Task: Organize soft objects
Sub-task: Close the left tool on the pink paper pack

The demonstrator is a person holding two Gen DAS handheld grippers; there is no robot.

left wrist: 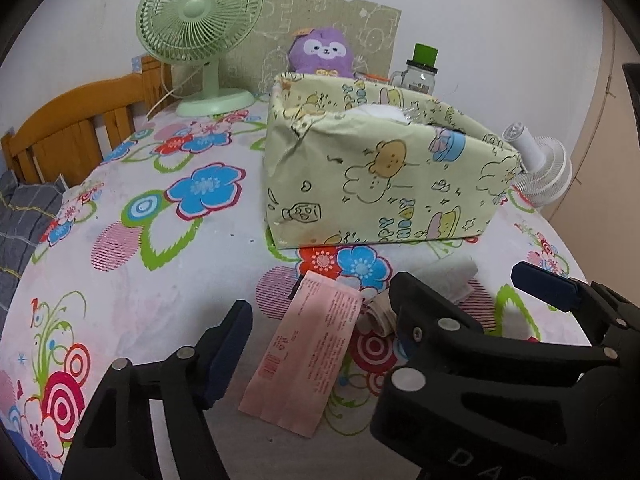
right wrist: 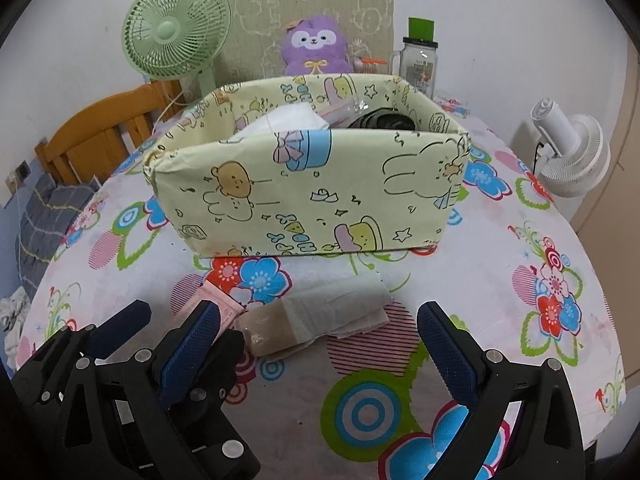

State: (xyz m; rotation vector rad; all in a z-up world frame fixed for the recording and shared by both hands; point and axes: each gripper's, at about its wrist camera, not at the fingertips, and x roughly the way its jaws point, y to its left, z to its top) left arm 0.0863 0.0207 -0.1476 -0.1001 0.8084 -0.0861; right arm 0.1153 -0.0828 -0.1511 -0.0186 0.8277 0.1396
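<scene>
My left tongs (left wrist: 316,340) are spread, the pink packet (left wrist: 306,354) lying flat on the surface between their fingers, untouched as far as I can see. My right tongs (right wrist: 320,344) are spread too, wide, hanging just above a rolled bundle of pale cloth (right wrist: 316,318); its tan end points toward the left tongs and its grey-white end lies open toward the box. The pads touch nothing. In the right wrist view the left tongs sit close beside the right ones, at the lower left.

Both soft things lie on the flowered cloth covering the surface (right wrist: 500,288), just in front of the pale green cartoon-print box (right wrist: 312,192). Inside the box I can make out something white (right wrist: 280,120) and something dark (right wrist: 380,120), though not what they are.

Behind the box stand a green fan (right wrist: 176,36), a purple plush toy (right wrist: 314,46) and a glass jar with a green top (right wrist: 420,60). A white fan (right wrist: 572,152) stands off the right edge, and a wooden bed frame (right wrist: 100,132) shows at the left.
</scene>
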